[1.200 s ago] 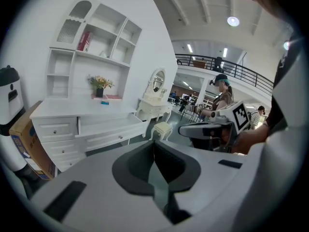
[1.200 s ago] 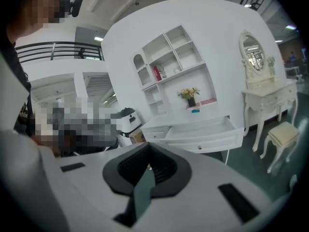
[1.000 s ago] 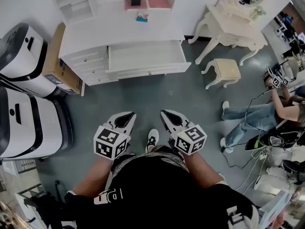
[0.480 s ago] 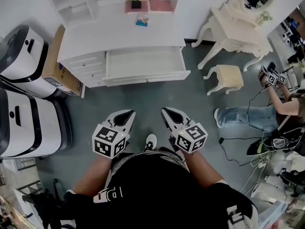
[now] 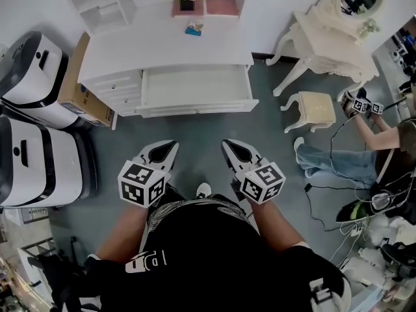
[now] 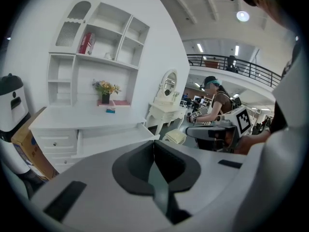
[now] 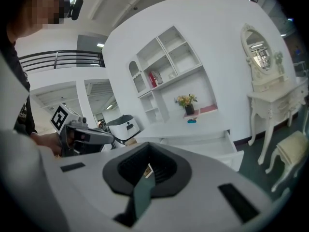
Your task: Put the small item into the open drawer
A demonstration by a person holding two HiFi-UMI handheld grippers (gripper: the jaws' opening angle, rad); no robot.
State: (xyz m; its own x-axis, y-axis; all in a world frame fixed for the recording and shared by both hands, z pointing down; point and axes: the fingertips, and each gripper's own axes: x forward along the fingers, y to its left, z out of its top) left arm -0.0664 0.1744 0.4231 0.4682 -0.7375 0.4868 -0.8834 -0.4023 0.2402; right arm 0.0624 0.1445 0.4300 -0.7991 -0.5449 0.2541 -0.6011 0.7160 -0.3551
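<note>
- Left gripper [image 5: 170, 147]: jaws pressed together with nothing between them. It is held low in front of the body and aimed at the desk [image 5: 130, 51], a carrying pose with no work to do yet.
- Right gripper [image 5: 227, 145]: jaws likewise closed. A tiny pale scrap [image 7: 148, 170] shows at the seam; what it is cannot be told. It is held level with the left one, so both face the target.
- Item [image 5: 193, 28]: a small teal object lying on the desk top, just in front of the flowerpot [image 5: 186, 5] and behind the drawer [image 5: 195, 88]. It is well apart from both grippers and untouched.
- Drawer: pulled out toward the person and empty inside, so the item needs only a short carry forward and down.
- Floor [image 5: 195, 129]: bare grey floor lies between grippers and desk. Judged stage: approach, with the pick-up not yet begun. The jaws must open before either can take the item.
</note>
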